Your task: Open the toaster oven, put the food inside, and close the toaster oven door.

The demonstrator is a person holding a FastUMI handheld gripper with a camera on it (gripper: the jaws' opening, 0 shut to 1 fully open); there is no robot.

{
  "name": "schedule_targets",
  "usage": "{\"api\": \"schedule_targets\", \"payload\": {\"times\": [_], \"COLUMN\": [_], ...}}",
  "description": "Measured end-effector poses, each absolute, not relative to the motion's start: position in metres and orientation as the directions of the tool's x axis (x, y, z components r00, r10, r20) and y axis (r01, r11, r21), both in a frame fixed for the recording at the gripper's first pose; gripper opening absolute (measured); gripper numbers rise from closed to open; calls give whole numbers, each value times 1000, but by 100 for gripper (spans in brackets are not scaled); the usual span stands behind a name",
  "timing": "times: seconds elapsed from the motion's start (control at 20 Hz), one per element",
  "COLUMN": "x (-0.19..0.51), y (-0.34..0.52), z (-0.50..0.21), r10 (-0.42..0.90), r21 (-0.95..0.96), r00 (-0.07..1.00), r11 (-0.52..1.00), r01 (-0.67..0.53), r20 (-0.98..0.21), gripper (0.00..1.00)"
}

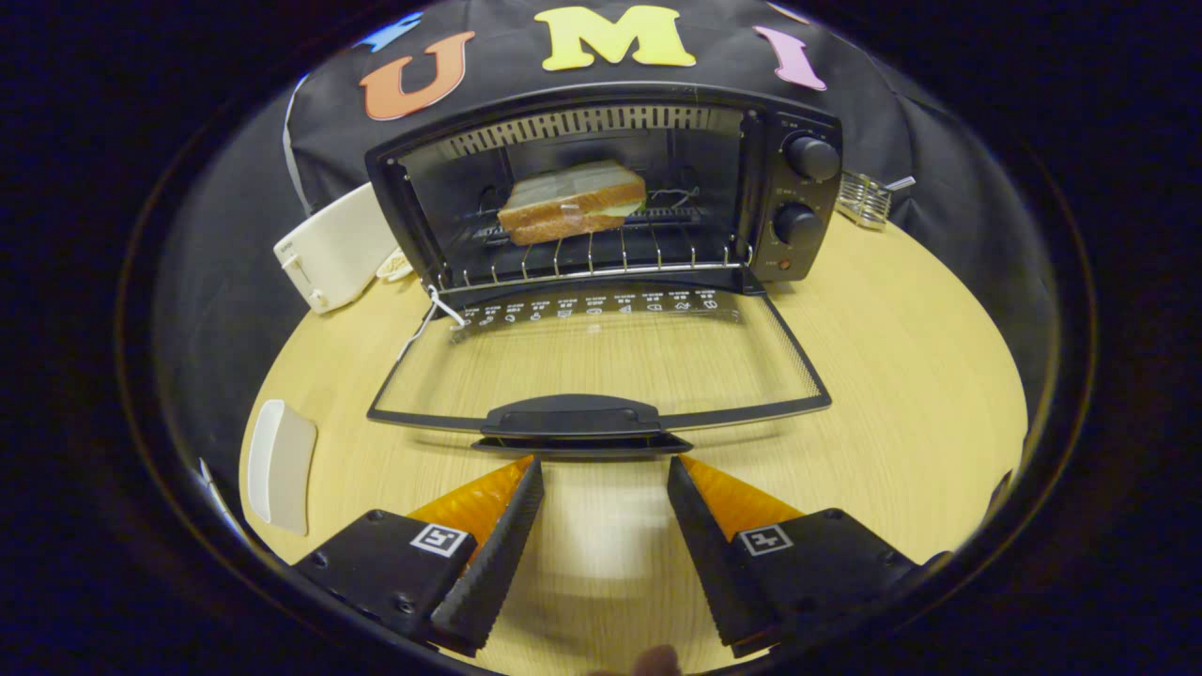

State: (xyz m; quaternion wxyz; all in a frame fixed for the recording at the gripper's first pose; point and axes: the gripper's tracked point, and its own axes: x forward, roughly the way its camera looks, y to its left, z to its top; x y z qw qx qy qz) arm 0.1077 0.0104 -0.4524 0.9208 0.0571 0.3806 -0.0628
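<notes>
1. The toaster oven (601,188) stands at the far side of the tabletop (892,376), its glass door (601,361) folded down flat toward the hand-held gripper (606,469).
2. A sandwich (573,202) lies on the wire rack (592,253) inside the toaster oven.
3. The hand-held gripper's fingers (498,535) are spread apart with nothing between them, their tips just short of the door handle (573,418).
4. Two knobs (812,158) sit on the toaster oven's right panel.
5. A white toaster (333,249) lies left of the toaster oven; a wire holder (866,199) stands to its right.
6. A white dish (280,465) rests left of the door.
</notes>
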Motion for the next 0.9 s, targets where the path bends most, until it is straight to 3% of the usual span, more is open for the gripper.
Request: {"api": "schedule_targets", "payload": {"times": [0.55,0.9], "x": [102,155], "y": [14,13], "z": [-386,-306], "r10": [-105,-100], "r21": [10,-47], "r00": [773,871], "r11": [990,995], "r01": [143,88], "r20": [-626,-481], "gripper": [90,91]}}
